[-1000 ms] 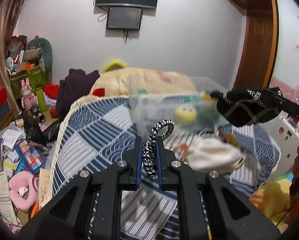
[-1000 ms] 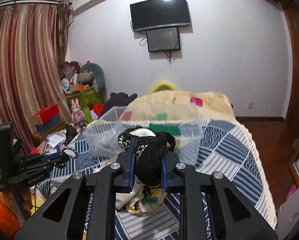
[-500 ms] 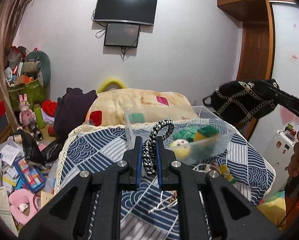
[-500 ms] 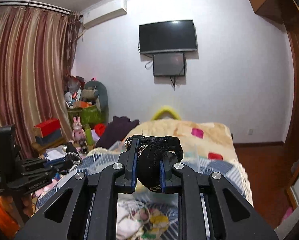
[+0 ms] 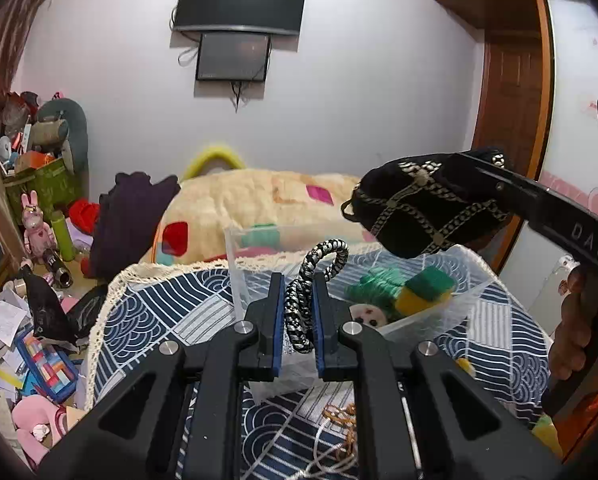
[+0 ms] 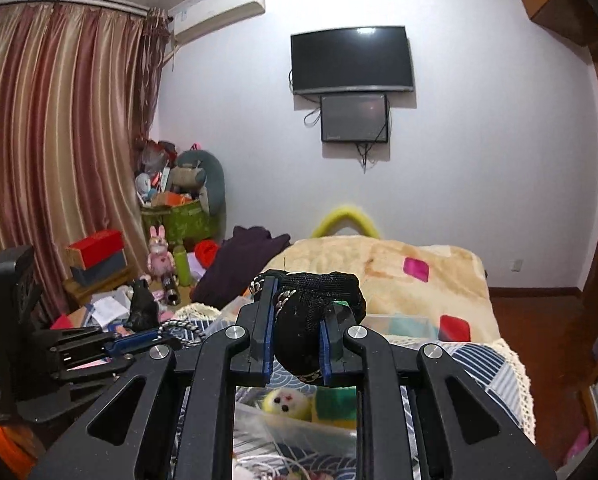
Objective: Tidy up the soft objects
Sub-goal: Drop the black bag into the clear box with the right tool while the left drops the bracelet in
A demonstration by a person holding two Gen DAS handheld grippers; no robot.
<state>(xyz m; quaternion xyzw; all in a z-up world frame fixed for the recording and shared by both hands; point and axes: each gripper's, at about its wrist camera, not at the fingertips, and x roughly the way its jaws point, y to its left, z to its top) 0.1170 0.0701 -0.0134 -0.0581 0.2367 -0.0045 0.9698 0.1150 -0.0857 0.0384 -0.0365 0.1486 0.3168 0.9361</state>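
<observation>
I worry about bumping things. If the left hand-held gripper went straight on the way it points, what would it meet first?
Probably the clear plastic bin: its near wall stands directly beyond the left hand-held gripper, shut on a braided cord. Depth is unclear in the fisheye view.

Ahead of me a pale wall [image 6: 479, 140] carried a dark television [image 6: 351, 60] with a smaller screen [image 6: 355, 118] hung just below it. An air conditioner [image 6: 219, 6] sat high up, beside striped reddish curtains [image 6: 59, 132] on the left. A wooden door [image 5: 511, 120] stood to the right. A bed [image 6: 379, 264] under a cream blanket reached toward the far wall, and clutter [image 5: 23, 320] covered the floor to its left.
</observation>
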